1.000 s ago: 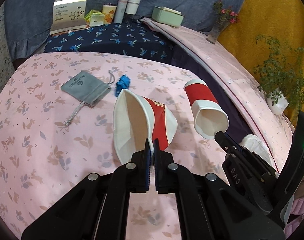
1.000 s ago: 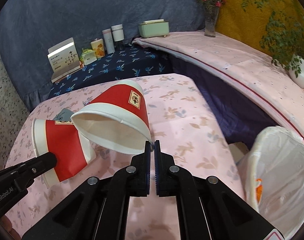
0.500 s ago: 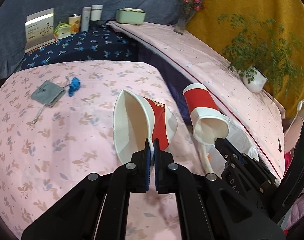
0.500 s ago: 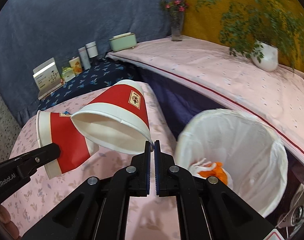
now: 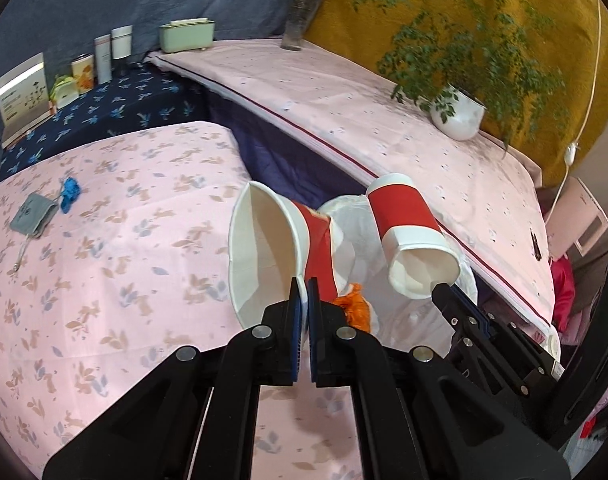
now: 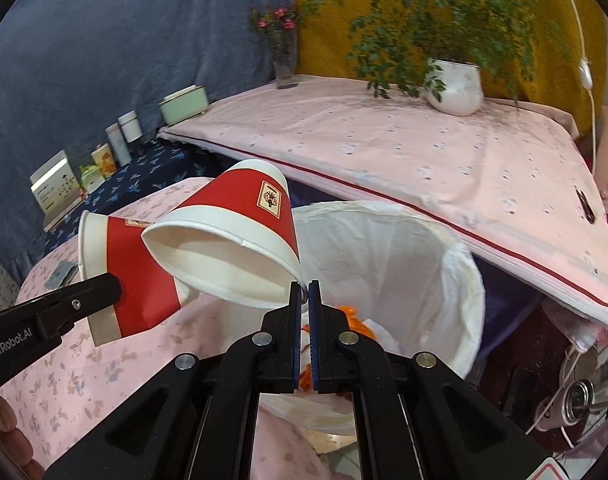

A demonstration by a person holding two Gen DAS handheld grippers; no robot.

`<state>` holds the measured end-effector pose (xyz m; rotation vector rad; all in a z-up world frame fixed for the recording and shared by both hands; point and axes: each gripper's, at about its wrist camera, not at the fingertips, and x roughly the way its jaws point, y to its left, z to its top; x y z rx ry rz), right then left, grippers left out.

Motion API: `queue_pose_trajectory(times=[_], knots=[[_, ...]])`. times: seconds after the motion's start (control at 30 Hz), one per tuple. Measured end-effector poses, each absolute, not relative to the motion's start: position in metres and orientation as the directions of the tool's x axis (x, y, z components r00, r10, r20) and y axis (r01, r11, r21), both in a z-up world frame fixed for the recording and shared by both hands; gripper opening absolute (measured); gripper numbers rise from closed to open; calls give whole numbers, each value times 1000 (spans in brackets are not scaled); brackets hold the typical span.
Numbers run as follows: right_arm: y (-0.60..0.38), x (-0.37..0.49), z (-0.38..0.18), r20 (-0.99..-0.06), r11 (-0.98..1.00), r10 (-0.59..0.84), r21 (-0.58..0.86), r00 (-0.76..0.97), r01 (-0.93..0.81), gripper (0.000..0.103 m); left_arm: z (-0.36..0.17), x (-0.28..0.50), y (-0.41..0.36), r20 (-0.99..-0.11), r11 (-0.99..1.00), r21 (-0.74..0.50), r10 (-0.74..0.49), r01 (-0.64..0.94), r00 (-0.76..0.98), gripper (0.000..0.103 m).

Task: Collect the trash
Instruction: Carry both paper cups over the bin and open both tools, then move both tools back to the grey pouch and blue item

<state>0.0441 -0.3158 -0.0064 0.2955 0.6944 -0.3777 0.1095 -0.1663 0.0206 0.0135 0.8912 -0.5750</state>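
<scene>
Two cups, one pinched by its rim in each closed set of jaws. My right cup (image 6: 231, 240) hangs at frame centre, the bin (image 6: 404, 264) just right of it; the left cup (image 5: 279, 256) sits farther off.

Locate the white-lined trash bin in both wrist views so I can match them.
Left wrist view: the trash bin sits right of centre, mostly hidden behind the two paper cups, past the flowered table's right edge.
Right wrist view: the bin fills centre-right, wide open, right of the cup.
Shared landmark: the white plant pot on the pink-covered surface beyond the bin.
</scene>
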Motion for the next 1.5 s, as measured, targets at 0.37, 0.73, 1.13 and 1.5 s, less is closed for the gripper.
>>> queue_pose_trajectory(times=[0.37, 0.73, 1.13, 1.5], knots=[[-352, 22, -16, -680, 855, -276, 149, 679, 497, 4, 18, 102, -212, -748, 803, -217, -502, 555, 434, 3], [-358, 22, -22, -688, 846, -266, 169, 676, 505, 4, 17, 104, -209, -744, 825, -197, -478, 530, 467, 46], [-347, 26, -23, -687, 848, -265, 168, 676, 503, 32, 11, 107, -190, -742, 851, -183, -448, 492, 499, 58], [-321, 30, -11, -671, 868, -273, 137, 689, 477, 52, 8, 111, -164, -739, 878, -179, -418, 444, 529, 59]])
